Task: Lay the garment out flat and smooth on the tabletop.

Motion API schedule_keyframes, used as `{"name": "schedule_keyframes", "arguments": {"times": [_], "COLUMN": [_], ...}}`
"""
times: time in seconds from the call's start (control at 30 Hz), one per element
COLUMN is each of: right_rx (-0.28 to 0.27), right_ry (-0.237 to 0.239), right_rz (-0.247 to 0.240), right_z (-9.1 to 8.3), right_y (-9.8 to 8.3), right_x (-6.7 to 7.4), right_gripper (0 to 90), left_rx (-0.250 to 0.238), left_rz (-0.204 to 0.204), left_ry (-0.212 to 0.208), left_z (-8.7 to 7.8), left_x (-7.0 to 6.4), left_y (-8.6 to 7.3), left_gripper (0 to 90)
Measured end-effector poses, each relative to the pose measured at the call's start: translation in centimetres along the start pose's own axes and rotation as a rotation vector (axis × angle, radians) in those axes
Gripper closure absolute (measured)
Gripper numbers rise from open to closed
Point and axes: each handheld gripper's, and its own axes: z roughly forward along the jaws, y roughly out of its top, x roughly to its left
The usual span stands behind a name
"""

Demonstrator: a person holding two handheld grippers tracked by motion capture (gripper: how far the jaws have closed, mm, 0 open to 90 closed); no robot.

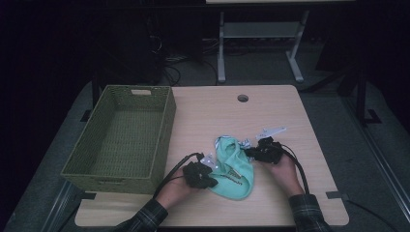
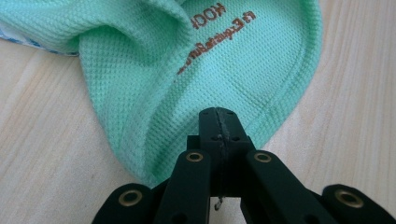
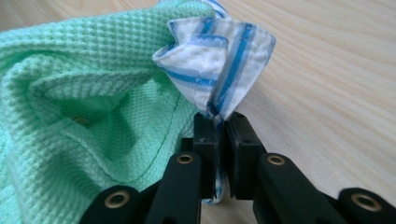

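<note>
The mint-green waffle cloth (image 1: pixel 232 169) lies crumpled on the wooden table (image 1: pixel 285 116), just right of the woven basket (image 1: pixel 126 135). The left gripper (image 2: pixel 218 122) has its fingers pinched together on the cloth's hem. The right gripper (image 3: pixel 217 126) clamps the blue-striped white lining (image 3: pixel 219 70).

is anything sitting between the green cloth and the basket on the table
Nothing visible does. Only bare table lies between the green cloth and the near wall of the woven basket to its left. Both grippers are already shut on the cloth: left, right.
</note>
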Motion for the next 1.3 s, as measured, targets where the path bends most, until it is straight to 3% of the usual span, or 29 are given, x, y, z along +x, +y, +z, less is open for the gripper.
{"name": "schedule_keyframes", "arguments": {"times": [0.13,0.37,0.7,0.87,1.07,1.17,1.3], "right_rx": [-0.022,-0.071,-0.079,-0.055,-0.039,-0.042,-0.087], "right_ry": [-0.028,-0.066,-0.138,-0.182,-0.183,-0.18,-0.172], "right_rz": [-0.01,-0.013,0.037,0.052,0.066,0.075,0.089], "right_z": [-0.7,-2.4,-3.8,-3.7,-3.1,-3.3,-4.6], "right_y": [0.3,0.1,-0.9,-1.8,-2.4,-2.3,-2.1], "right_x": [0.1,-1.1,-3.3,-4.6,-5.1,-5.0,-4.9], "right_gripper": [84.4,84.5,84.4,84.5,84.1,77.7,71.3], "left_rx": [-0.004,-0.003,-0.003,0.002,0.002,0.0,-0.004], "left_rz": [-0.001,0.0,0.001,0.005,0.006,0.005,0.004], "left_ry": [-0.007,-0.01,-0.008,-0.004,-0.004,-0.004,-0.003], "left_z": [0.0,0.0,0.0,0.0,0.0,0.0,0.0], "left_x": [0.1,0.2,0.1,0.0,0.0,0.1,0.0], "left_y": [0.0,0.0,0.0,0.0,0.0,0.0,0.0], "left_gripper": [89.7,89.7,89.8,89.8,89.8,89.7,89.7]}}
